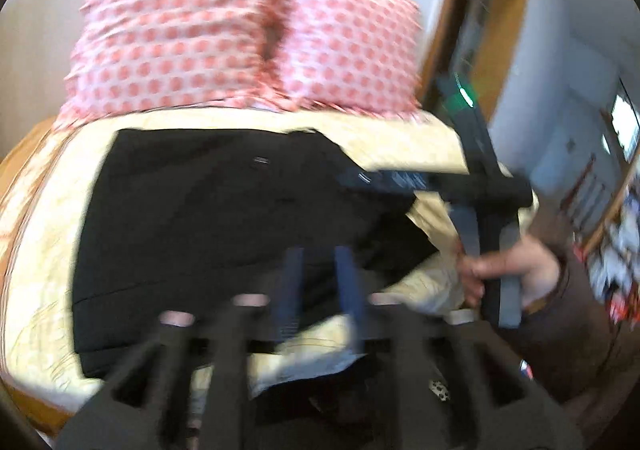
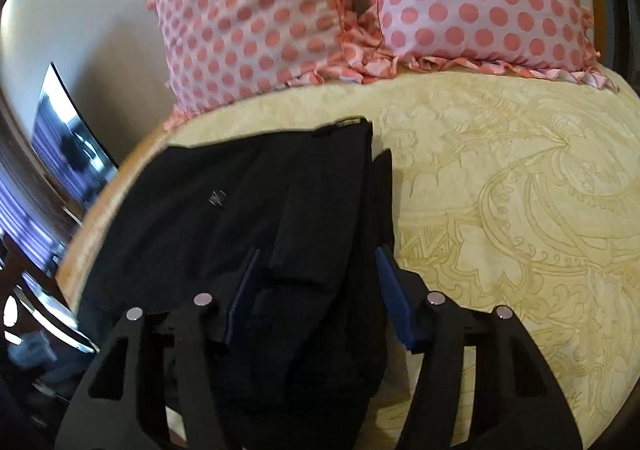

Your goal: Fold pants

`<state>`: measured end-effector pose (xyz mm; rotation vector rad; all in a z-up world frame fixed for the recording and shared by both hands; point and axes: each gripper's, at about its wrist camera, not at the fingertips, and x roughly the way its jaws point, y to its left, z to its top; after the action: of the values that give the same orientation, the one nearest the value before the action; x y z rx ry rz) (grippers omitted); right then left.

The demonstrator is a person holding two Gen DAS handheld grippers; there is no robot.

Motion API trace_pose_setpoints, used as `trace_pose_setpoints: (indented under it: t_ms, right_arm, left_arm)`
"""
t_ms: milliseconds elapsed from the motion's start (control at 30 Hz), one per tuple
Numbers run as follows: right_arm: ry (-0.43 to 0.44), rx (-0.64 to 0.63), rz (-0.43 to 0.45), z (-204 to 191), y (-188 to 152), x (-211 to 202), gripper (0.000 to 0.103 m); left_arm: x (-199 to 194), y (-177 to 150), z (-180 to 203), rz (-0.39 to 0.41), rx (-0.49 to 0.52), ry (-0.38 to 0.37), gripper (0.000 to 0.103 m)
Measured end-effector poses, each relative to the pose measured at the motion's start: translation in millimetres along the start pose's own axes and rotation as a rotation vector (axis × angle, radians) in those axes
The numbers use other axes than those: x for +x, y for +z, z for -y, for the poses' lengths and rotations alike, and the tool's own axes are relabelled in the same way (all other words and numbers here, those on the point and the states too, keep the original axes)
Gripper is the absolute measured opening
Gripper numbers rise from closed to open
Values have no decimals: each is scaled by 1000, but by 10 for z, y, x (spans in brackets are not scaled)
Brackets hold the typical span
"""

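Note:
Black pants (image 1: 208,218) lie spread on a cream patterned bedspread (image 1: 36,250). They also show in the right wrist view (image 2: 240,210), with a thicker folded strip along their right edge. My left gripper (image 1: 320,270) is blurred, its blue fingers a narrow gap apart, above the pants' near edge with nothing seen between them. My right gripper (image 2: 316,282) is open, its blue fingers (image 2: 394,298) straddling the folded strip. The right gripper also shows in the left wrist view (image 1: 362,178), over the pants' right corner, held by a hand (image 1: 516,266).
Two pink polka-dot pillows (image 2: 260,18) lean at the head of the bed. A wooden bed edge (image 2: 100,202) runs along the left, with furniture beyond. A doorway (image 1: 480,30) and cluttered shelves stand to the right of the bed.

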<state>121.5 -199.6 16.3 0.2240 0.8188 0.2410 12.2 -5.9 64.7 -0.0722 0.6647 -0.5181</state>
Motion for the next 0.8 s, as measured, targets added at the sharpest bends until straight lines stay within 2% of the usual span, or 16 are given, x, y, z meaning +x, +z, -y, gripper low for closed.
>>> trace_pose_setpoints:
  t_ms: [33, 67, 100, 167, 233, 400, 467, 500, 533, 567, 600, 667, 733, 800]
  right_arm:
    - [1, -8, 4, -11, -15, -20, 40]
    - [-5, -20, 14, -26, -25, -44, 28]
    - [-16, -36, 24, -48, -26, -71, 25]
    - [-26, -83, 35, -122, -33, -119, 13]
    - [-19, -95, 52, -158, -17, -191, 11]
    - [60, -37, 104, -158, -115, -574, 9]
    - [46, -15, 100, -132, -267, -660, 9]
    - [17, -25, 64, -120, -314, -582, 9]
    - [-11, -40, 31, -107, -343, -494, 14]
    - [-36, -41, 8, -72, -358, -421, 26]
    - [-27, -15, 7, -13, -329, -418, 33]
    - [14, 16, 29, 55, -210, -460, 61]
    - [29, 24, 47, 106, -65, -426, 66]
    - [61, 67, 8, 187, 69, -279, 66]
  left_arm:
    - [-49, 17, -74, 26, -28, 27, 96]
    - [-112, 38, -167, 81, -58, 69, 99]
    - [-152, 48, -210, 98, -68, 89, 99]
    - [-172, 97, -314, 100, -86, 108, 99]
    - [-184, 136, -418, 113, -111, 120, 99]
    - [-204, 155, -691, 104, -178, 142, 99]
    - [-211, 145, -817, 101, -206, 151, 99]
    - [-188, 162, -916, 96, -223, 162, 99]
    - [-160, 181, -995, 88, -237, 166, 99]
    - [-134, 198, -1067, 80, -249, 166, 99]
    - [-81, 238, -1170, 64, -267, 162, 99]
    - [10, 302, -1349, 32, -308, 157, 100]
    - [108, 354, -1520, -1, -356, 129, 100]
    - [251, 401, -1718, -58, -421, 85, 101]
